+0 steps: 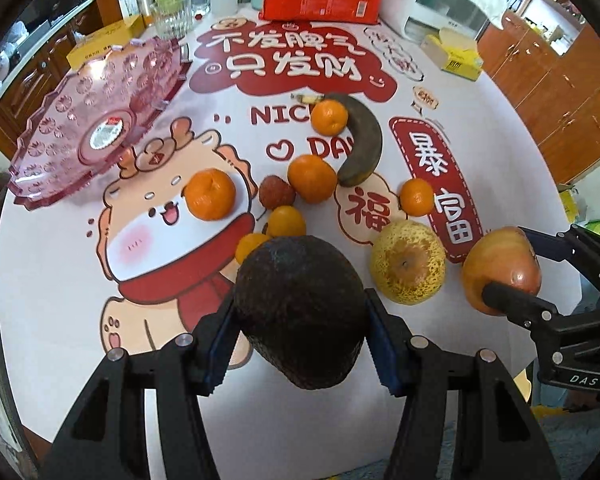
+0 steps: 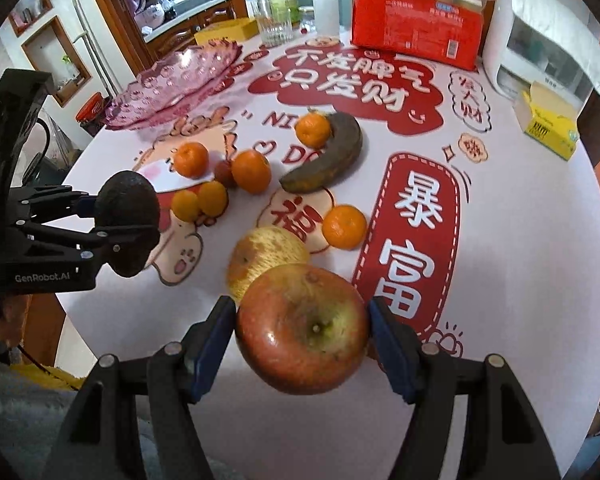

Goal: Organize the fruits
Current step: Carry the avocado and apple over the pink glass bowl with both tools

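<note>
- In your left wrist view, the pink plastic fruit tray [image 1: 96, 120] sits at the upper left of the frame on the printed tablecloth [image 1: 60, 280], with no fruit in it.
- Just right of the tray, centre-left, a large tangerine [image 1: 212, 195] lies on the cartoon dragon's face.
- Your left gripper [image 1: 300, 328] at the bottom centre is clenched on the dark avocado [image 1: 300, 308]; both blue pads press its sides and it hangs clear of the cloth.
- Above the avocado, mid-frame, sit two small kumquats [image 1: 286, 221], a red lychee [image 1: 277, 191] and further tangerines [image 1: 312, 178]; a blackened banana [image 1: 362, 140] curves beside them, touching the top one.
- Right of centre, a speckled yellow pear [image 1: 408, 266] rests on the cloth, well apart from the tray.
- At the far right of that frame, your right gripper [image 1: 508, 276] shows from the side.
- In your right wrist view, the right gripper [image 2: 302, 336] at the bottom centre grasps the red apple [image 2: 302, 328], pads tight on both sides, stem end facing the camera.
- The pear [image 2: 266, 258] lies directly behind the apple.
- At the upper centre a red package [image 2: 416, 28] stands at the table's far edge.
</note>
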Tool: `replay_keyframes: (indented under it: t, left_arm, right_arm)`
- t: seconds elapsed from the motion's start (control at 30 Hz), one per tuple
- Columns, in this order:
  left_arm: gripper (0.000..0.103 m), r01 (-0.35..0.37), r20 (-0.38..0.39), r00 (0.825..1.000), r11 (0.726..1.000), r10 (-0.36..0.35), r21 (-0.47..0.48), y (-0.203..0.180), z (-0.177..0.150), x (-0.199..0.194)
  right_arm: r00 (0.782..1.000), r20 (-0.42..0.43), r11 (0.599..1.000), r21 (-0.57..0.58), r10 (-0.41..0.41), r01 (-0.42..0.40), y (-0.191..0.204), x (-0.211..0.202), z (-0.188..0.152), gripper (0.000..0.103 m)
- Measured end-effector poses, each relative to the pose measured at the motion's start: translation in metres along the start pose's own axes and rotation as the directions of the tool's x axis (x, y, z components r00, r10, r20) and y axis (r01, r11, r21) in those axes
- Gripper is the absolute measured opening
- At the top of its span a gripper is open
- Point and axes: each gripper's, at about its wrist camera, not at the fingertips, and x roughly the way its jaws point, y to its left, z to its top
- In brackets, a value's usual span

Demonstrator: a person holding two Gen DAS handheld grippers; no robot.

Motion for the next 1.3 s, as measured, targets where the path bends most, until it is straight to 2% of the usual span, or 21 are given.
replay_keyframes:
  t: [0.23,0.4,0.53,0.77,0.97,1.1,1.3]
  left_arm:
    - [0.057,-0.002,0.028,1.0,1.0,0.001,0.023,0.034,-0.001,-0.026]
    - [0.057,-0.027,0.047,0.999,0.999,0.026,0.02,0.077,0.004,-0.056]
    - [0.057,-0.062,0.094,0.994,0.997,0.058,0.037,0.111,0.015,-0.089]
    - [0.057,-0.15,0.227,0.965,0.986,0.131,0.072,0.167,0.044,-0.154]
    - [0.057,-0.195,0.306,0.939,0.975,0.155,0.103,0.192,0.069,-0.184]
    - [0.057,-0.187,0.333,0.932,0.977,0.144,0.102,0.207,0.087,-0.188]
    - [0.057,-0.158,0.277,0.952,0.984,0.13,0.079,0.227,0.111,-0.146]
  right_arm:
    - [0.998,0.043,0.998,0.044,-0.039,0.037,0.038,-0.018,0.015,0.068]
    - [0.995,0.083,0.996,0.077,-0.052,0.045,0.071,-0.031,0.036,0.068]
    - [0.989,0.137,0.995,0.087,-0.055,0.044,0.104,-0.045,0.059,0.068]
    - [0.969,0.241,0.997,0.067,-0.051,0.036,0.158,-0.071,0.109,0.068]
    - [0.949,0.31,0.998,0.053,-0.058,0.043,0.193,-0.085,0.158,0.068]
    - [0.941,0.33,0.997,0.06,-0.073,0.056,0.208,-0.08,0.194,0.068]
    - [0.951,0.301,0.993,0.106,-0.074,0.044,0.209,-0.044,0.232,0.068]
